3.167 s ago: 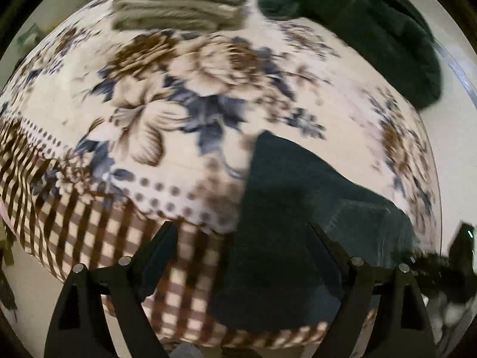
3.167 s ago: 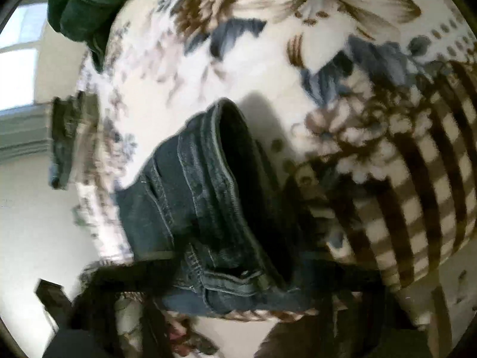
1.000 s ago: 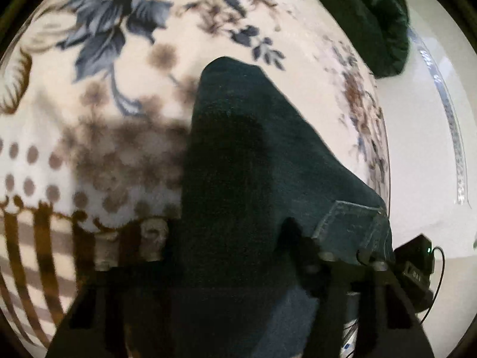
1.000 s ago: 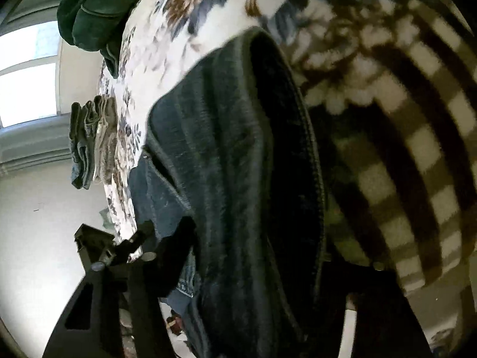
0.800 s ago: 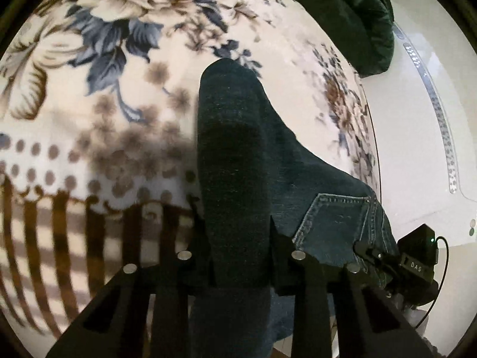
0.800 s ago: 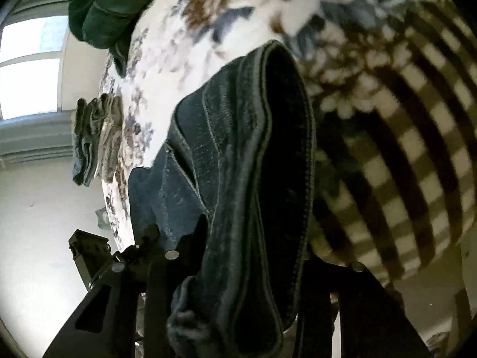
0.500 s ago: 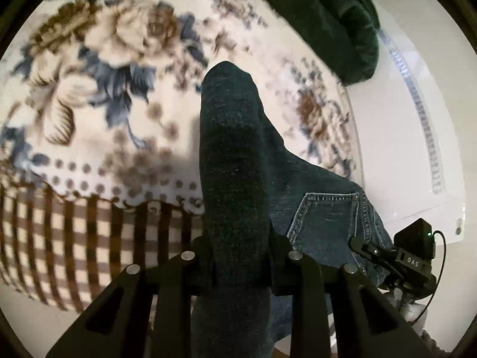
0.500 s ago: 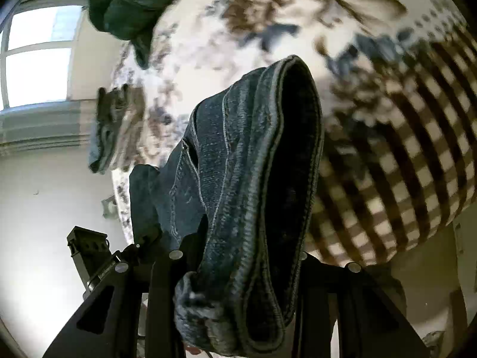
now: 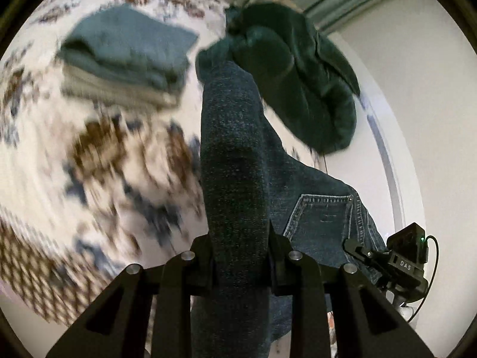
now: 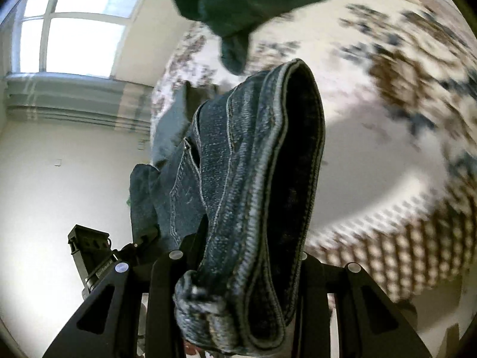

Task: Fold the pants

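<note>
The dark blue jeans [image 9: 235, 161] hang between both grippers, lifted above the floral blanket [image 9: 98, 161]. My left gripper [image 9: 240, 256] is shut on a thick fold of the jeans; a back pocket [image 9: 323, 214] shows to its right. My right gripper [image 10: 250, 256] is shut on the bunched waistband [image 10: 268, 155] of the jeans, with seams and a front pocket visible. The right gripper's body [image 9: 399, 259] shows at the right edge of the left wrist view, and the left gripper's body [image 10: 92, 250] shows low left in the right wrist view.
A stack of folded clothes [image 9: 125, 56] lies on the blanket at the back left. A dark green garment pile [image 9: 304, 77] lies at the back right, also in the right wrist view [image 10: 238, 0]. A window [image 10: 74, 26] and white walls are behind.
Both grippers closed on the jeans and lifted them off the blanket. In the last half second they rose further and the views tilted up toward the far end of the bed.
</note>
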Available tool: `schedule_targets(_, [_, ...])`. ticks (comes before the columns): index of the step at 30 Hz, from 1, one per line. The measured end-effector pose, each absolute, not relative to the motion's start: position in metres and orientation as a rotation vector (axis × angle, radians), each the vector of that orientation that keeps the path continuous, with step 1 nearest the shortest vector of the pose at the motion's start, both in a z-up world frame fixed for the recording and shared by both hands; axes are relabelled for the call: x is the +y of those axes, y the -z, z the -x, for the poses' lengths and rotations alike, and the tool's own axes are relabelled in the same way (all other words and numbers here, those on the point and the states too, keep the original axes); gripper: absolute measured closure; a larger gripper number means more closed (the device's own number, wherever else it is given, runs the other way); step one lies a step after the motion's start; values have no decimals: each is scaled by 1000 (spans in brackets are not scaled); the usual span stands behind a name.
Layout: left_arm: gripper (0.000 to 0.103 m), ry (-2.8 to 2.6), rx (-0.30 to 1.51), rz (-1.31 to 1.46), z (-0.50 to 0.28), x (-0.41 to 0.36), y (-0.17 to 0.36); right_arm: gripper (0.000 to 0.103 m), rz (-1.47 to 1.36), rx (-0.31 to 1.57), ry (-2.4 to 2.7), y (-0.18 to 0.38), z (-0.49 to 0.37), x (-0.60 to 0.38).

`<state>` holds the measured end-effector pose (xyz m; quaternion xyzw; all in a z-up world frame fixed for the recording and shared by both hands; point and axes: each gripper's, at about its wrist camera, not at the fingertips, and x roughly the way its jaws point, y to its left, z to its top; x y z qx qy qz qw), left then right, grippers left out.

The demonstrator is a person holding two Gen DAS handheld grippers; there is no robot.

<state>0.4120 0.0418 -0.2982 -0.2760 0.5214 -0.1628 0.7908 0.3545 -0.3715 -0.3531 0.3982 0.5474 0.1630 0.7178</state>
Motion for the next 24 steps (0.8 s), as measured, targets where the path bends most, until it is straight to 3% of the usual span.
schedule_targets(5, [81, 359, 1088, 582, -508, 128, 279, 67, -883, 1169, -380, 328, -448, -284])
schedule_targets(11, [81, 332, 1067, 580, -623, 222, 281, 67, -913, 1136, -412, 335, -578, -177])
schedule_targets(18, [81, 284, 1104, 602, -713, 288, 332, 67, -935, 1173, -443, 389, -710, -80])
schedule_targets(24, [80, 268, 1173, 641, -748, 315, 394, 67, -909, 1250, -414, 446, -762, -50])
